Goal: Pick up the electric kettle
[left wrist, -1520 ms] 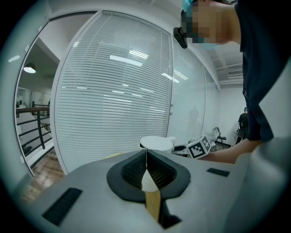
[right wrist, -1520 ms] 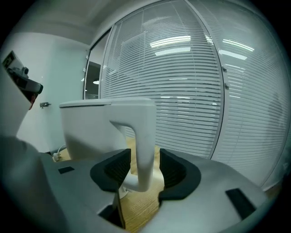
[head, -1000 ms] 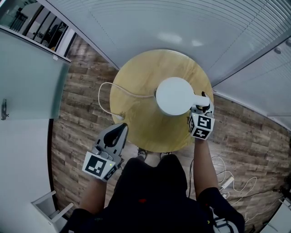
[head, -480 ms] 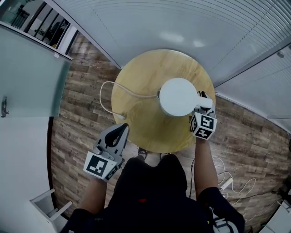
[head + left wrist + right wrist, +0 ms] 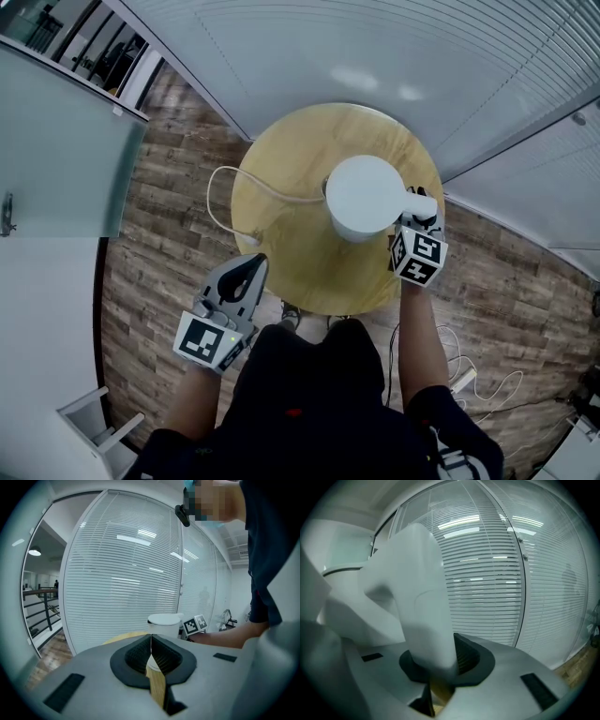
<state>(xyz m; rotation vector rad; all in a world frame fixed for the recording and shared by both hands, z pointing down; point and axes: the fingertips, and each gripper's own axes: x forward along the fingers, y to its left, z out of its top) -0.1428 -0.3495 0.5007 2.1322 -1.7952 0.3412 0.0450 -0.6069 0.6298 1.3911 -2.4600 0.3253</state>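
- The kettle (image 5: 366,195) is over the right half of the round table (image 5: 281,159), with its handle (image 5: 422,597) pointing at the right edge.
- Your right gripper (image 5: 419,214) comes in from the near right edge. The handle fills the gap between its fingers, which press on it from both sides while easing slightly open.
- Your left gripper (image 5: 248,267) hangs just off the near left edge, well apart from the kettle. Its fingers are pressed together with nothing between them.
- A white cord (image 5: 225,183) runs from the kettle across the table and loops over the left edge.
- The table top is pale wood and carries nothing but the kettle and cord.
- Below is a wood plank floor (image 5: 159,244), and a curved wall of white blinds (image 5: 309,47) stands past the far edge.
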